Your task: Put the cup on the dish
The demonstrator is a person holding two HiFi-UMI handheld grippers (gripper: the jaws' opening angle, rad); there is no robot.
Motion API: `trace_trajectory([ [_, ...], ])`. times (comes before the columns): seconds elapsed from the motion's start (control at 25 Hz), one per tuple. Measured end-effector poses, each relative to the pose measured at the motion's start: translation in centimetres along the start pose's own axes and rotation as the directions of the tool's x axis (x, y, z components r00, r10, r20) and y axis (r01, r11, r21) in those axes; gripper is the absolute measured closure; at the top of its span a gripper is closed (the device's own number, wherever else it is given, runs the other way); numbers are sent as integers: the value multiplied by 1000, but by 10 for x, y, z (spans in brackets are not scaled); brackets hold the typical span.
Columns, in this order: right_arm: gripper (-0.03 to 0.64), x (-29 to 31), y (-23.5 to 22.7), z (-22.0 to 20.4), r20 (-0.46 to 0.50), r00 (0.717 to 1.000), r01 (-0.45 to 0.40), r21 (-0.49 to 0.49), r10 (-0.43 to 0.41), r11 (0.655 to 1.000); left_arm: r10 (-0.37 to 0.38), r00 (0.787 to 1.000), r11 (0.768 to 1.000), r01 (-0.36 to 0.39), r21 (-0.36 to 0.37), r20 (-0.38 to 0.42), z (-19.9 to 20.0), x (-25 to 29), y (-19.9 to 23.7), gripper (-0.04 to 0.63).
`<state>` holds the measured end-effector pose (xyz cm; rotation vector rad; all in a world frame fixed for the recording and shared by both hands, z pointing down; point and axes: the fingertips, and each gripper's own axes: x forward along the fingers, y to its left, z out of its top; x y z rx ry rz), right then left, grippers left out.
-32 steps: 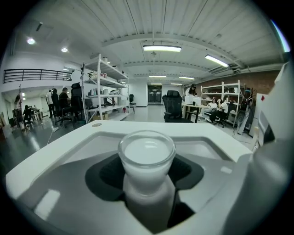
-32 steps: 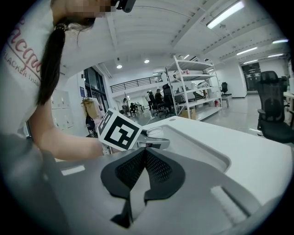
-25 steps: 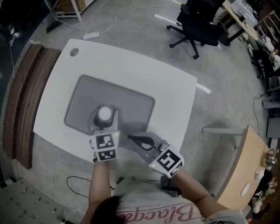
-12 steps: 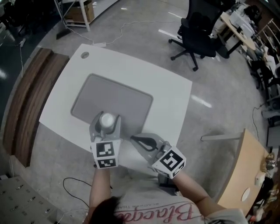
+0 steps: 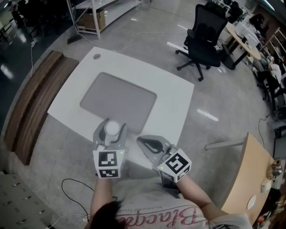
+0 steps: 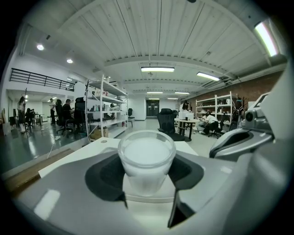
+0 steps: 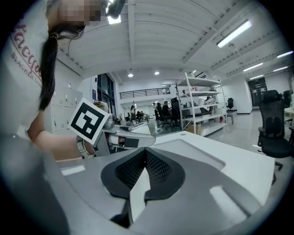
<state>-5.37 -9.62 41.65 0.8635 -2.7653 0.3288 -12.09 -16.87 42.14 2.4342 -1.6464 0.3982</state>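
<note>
Shelving [image 5: 96, 13] and a black office chair [image 5: 203, 38] stand on the floor past the far side of the white table [image 5: 174, 103]. A wooden bench [image 5: 31, 103] runs along the table's left, a wooden desk [image 5: 246, 179] sits off to the right, and a cable [image 5: 73, 185] loops on the floor by the person's feet. A grey tray [image 5: 118, 98] lies flat in the middle of the table. The left gripper [image 5: 111, 128] [image 6: 147, 176] is clamped on the cup [image 5: 111, 129] [image 6: 147, 156], one jaw on either side of it, holding it upright over the table's near edge, just short of the tray's near side. The cup is frosted white and see-through at the wall, with a round open rim, and narrows toward its base. Just beside it the right gripper [image 5: 144, 142] [image 7: 146, 160] hangs over the same edge, its jaws pressed together with nothing between them.
</note>
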Motion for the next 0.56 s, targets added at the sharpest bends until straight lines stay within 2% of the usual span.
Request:
trace_trajectory([
  [0.28, 616, -20, 16, -2, 17, 999, 47, 1, -47, 999, -34, 999, 999, 34, 32, -10, 1, -48, -26, 339],
  [0.56, 617, -36, 53, -7, 19, 999, 47, -39, -46, 998, -65, 998, 998, 65, 7, -12, -12, -96, -42, 339],
])
